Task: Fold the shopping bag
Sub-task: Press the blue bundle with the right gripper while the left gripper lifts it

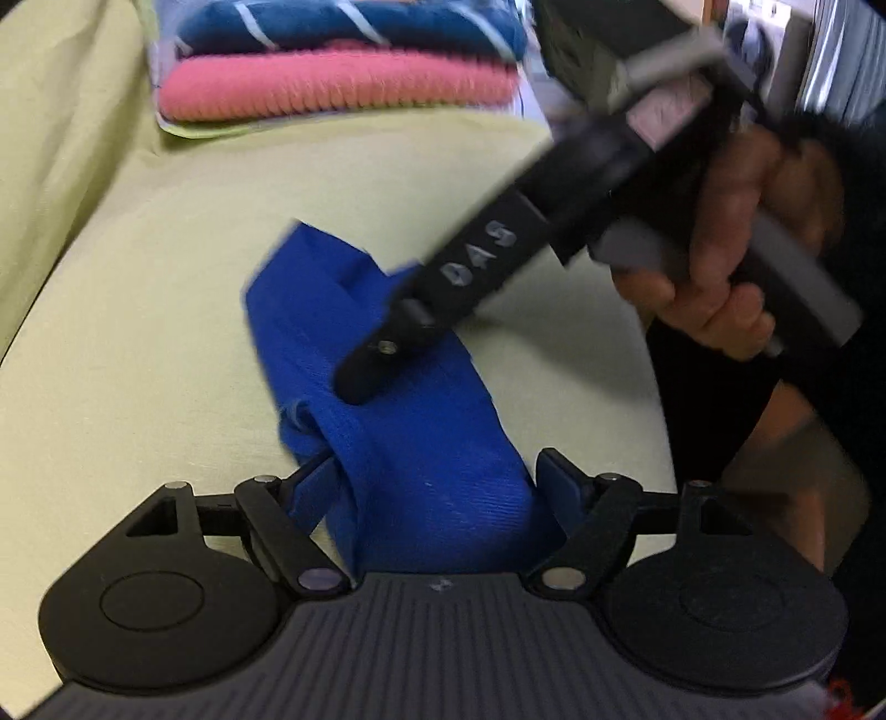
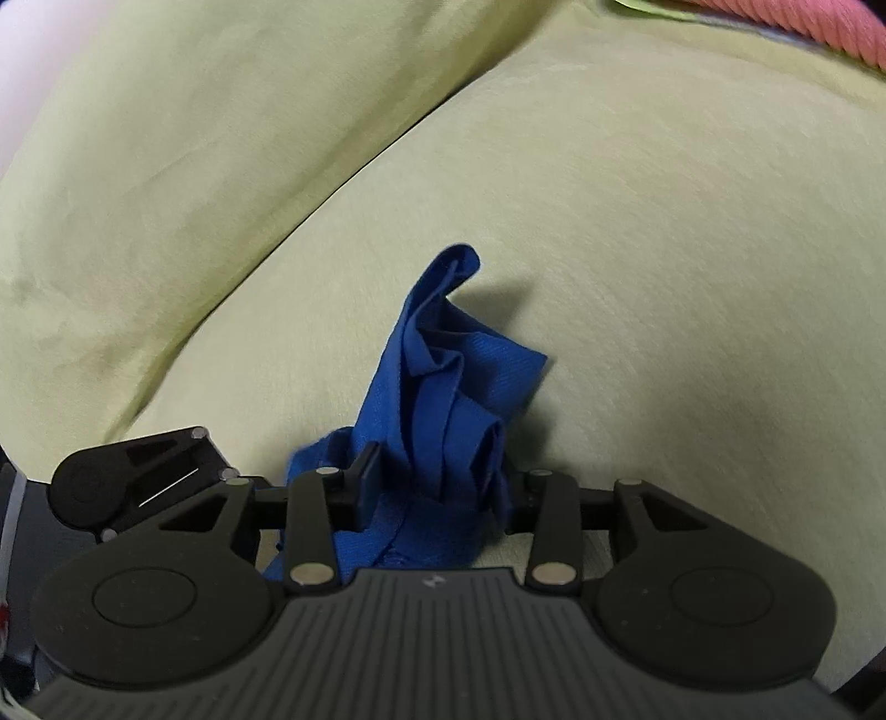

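A blue fabric shopping bag (image 1: pixel 421 443) lies bunched and partly folded on a yellow-green sofa seat (image 1: pixel 138 343). My left gripper (image 1: pixel 434 487) is shut on its near end, and the thick folds fill the gap between the blue pads. The right gripper (image 1: pixel 365 376) comes in from the upper right, held by a hand (image 1: pixel 720 266), with its tip on the bag's middle. In the right wrist view the bag (image 2: pixel 443 387) rises crumpled out of the right gripper (image 2: pixel 437 490), which is shut on it. A free corner of the bag sticks up.
A stack of folded knitwear sits at the back of the seat, a pink piece (image 1: pixel 332 88) under a blue striped one (image 1: pixel 343 27). The sofa's back cushion (image 2: pixel 166 166) rises on the left. A black linkage piece (image 2: pixel 127 482) shows beside the right tool.
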### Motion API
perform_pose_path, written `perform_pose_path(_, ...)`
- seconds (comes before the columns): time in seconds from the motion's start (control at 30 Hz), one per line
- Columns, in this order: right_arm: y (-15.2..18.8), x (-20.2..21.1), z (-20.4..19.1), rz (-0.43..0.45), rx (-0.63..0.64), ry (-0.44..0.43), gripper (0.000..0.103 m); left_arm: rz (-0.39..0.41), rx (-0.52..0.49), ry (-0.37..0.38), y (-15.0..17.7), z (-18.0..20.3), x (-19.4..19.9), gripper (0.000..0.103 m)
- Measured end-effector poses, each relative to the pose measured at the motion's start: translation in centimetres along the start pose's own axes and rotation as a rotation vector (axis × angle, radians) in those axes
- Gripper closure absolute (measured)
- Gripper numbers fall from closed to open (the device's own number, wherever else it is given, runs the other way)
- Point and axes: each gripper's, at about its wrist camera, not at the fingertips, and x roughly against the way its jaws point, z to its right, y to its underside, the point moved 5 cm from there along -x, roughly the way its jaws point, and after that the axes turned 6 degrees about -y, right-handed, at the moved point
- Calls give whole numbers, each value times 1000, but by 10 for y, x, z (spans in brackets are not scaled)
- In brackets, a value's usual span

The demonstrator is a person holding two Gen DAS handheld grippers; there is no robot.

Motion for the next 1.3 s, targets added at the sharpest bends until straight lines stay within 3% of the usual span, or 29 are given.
perform_pose_path(0.2, 3, 4, -1, 25, 38, -25, 71, 4, -22, -45, -2, 12, -11, 14)
perform_pose_path(0.37, 6, 6, 7, 18, -41, -108, 71, 27, -4, -64, 3, 15, -11, 14)
perform_pose_path(0.57, 5, 1, 3, 43, 20, -106, 74, 54, 30, -54, 4, 16, -9, 13)
perform_pose_path(0.8, 1, 23, 26, 81, -122, -163, 81, 118, 61, -31, -2, 27, -2, 13)
perform_pose_path(1.03, -7, 57, 69, 105, -195, -120, 82, 153, -23, 33, -58, 54, -31, 14)
perform_pose_path(1.3, -14, 116, 132, 218, -307, -73, 83, 190, -128, 110, -125, 86, -68, 15)
